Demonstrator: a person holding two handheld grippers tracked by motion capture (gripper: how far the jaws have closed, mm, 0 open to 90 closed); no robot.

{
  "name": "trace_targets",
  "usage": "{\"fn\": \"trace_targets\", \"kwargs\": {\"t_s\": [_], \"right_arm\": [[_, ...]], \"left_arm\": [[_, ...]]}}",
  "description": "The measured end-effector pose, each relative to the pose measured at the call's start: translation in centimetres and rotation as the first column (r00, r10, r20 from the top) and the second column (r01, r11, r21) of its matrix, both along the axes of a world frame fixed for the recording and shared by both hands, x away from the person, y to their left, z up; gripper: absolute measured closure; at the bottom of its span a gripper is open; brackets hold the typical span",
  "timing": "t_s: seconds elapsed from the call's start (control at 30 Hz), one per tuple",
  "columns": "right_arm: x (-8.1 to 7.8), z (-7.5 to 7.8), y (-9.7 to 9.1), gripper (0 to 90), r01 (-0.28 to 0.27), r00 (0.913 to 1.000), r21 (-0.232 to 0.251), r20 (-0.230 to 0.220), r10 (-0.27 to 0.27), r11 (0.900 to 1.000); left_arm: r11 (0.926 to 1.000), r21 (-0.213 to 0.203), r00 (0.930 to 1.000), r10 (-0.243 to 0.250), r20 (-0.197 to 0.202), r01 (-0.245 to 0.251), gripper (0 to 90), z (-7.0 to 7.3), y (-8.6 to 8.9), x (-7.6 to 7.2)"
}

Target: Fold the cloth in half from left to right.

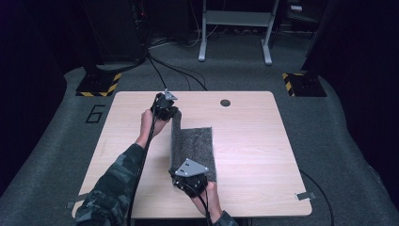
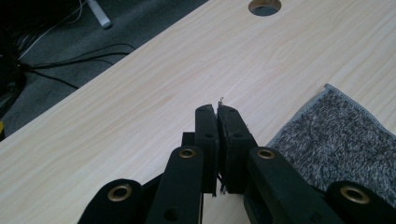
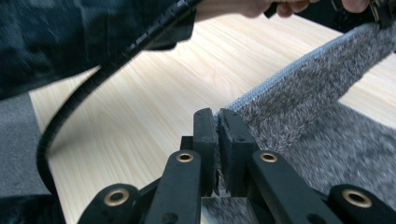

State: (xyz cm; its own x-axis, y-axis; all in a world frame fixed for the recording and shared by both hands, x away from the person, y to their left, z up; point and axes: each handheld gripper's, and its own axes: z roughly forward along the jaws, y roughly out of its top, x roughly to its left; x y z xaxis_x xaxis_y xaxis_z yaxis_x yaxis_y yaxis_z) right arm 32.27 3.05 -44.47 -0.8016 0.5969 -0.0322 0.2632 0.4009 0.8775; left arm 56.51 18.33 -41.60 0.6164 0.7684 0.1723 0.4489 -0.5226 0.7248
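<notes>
In the high view, the right hand-held gripper (image 1: 181, 175) sits nearest, at the near edge of the surface (image 1: 254, 155), its jaws pinched on the near left corner of a grey towel (image 1: 197, 146). The left hand-held gripper (image 1: 170, 112) grips the far left corner, lifting that edge so it stands up while the rest lies flat at the middle of the surface. A "6" (image 1: 95, 114) is marked on the floor.

In the left gripper view, the left hand-held gripper (image 2: 218, 109) is clamped together on a thin bit of fabric edge; the fuzzy, hemmed towel (image 2: 336, 135) lies to the right.

In the right gripper view, the right hand-held gripper (image 3: 217, 114) is closed on the towel (image 3: 303, 93) hem.
</notes>
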Motion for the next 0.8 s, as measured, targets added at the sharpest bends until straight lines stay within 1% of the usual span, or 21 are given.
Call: {"fn": "trace_targets", "kwargs": {"t_s": [0.03, 0.07, 0.1, 0.17, 0.2, 0.3, 0.33, 0.4, 0.47, 0.53, 0.57, 0.6, 0.77, 0.8], "right_arm": [[0.0, -0.3, -0.3, 85.9, 0.011, 0.9999, -0.005, -0.01, -0.011, 0.9999], [0.0, -0.5, -0.5, 85.9, 0.025, 0.9996, -0.004, -0.014, -0.025, 0.9997], [0.0, -0.7, -0.7, 85.9, 0.029, 0.9995, -0.008, -0.016, -0.029, 0.9995], [-0.1, -0.9, -1.1, 85.9, 0.037, 0.9991, -0.017, -0.018, -0.037, 0.9992], [-0.1, -1.0, -1.3, 85.9, 0.039, 0.999, -0.019, -0.023, -0.04, 0.9991], [-0.1, -1.1, -2.0, 85.8, 0.06, 0.9978, -0.014, -0.026, -0.06, 0.9981], [-0.1, -1.1, -2.2, 85.8, 0.058, 0.9979, -0.016, -0.027, -0.058, 0.9982], [-0.2, -1.2, -2.6, 85.8, 0.076, 0.9966, -0.015, -0.03, -0.077, 0.997], [-0.2, -1.4, -3.0, 85.8, 0.084, 0.9957, -0.01, -0.038, -0.084, 0.9964], [-0.2, -1.5, -3.4, 85.7, 0.092, 0.9949, -0.016, -0.038, -0.093, 0.9956], [-0.2, -1.6, -3.6, 85.8, 0.086, 0.9956, -0.024, -0.034, -0.087, 0.996], [-0.2, -1.7, -3.7, 85.8, 0.094, 0.9946, -0.023, -0.041, -0.095, 0.9953], [0.0, -2.4, -4.6, 85.7, 0.121, 0.9908, -0.031, -0.057, -0.123, 0.9921], [-0.1, -2.5, -4.8, 85.8, 0.118, 0.9912, -0.034, -0.056, -0.12, 0.9925]], "left_arm": [[1.0, -0.007, 1.0, 0.001, 0.002, -0.001, 86.8, -0.2, -0.2, 0.1], [1.0, -0.004, 1.0, 0.0, -0.004, 0.0, 86.8, -0.3, -0.5, 0.1], [1.0, -0.008, 1.0, 0.001, -0.002, -0.001, 86.7, -0.4, -0.6, 0.2], [0.9999, -0.01, 0.9999, -0.002, -0.015, 0.002, 86.7, -0.6, -1.1, 0.3], [0.9999, -0.016, 0.9999, -0.005, -0.012, 0.004, 86.7, -0.8, -1.3, 0.5], [0.9999, -0.009, 0.9996, -0.015, -0.026, 0.015, 86.6, -1.0, -2.0, 0.6], [0.9998, -0.006, 0.9995, -0.017, -0.026, 0.017, 86.6, -1.1, -2.3, 0.6], [0.9998, -0.01, 0.9995, -0.018, -0.026, 0.017, 86.6, -1.2, -2.7, 0.6], [0.9997, 0.001, 0.9993, -0.025, -0.028, 0.025, 86.5, -1.2, -3.0, 0.7], [0.9996, -0.004, 0.9992, -0.027, -0.029, 0.027, 86.4, -1.5, -3.5, 0.8], [0.9996, -0.006, 0.9992, -0.028, -0.028, 0.028, 86.3, -1.6, -3.7, 0.9], [0.9996, -0.006, 0.9988, -0.029, -0.038, 0.029, 86.2, -1.7, -3.9, 0.9], [0.9993, 0.004, 0.9981, -0.036, -0.049, 0.036, 86.0, -2.5, -5.0, 1.3], [0.9993, 0.007, 0.9977, -0.038, -0.057, 0.038, 86.0, -2.6, -5.2, 1.3]]}}
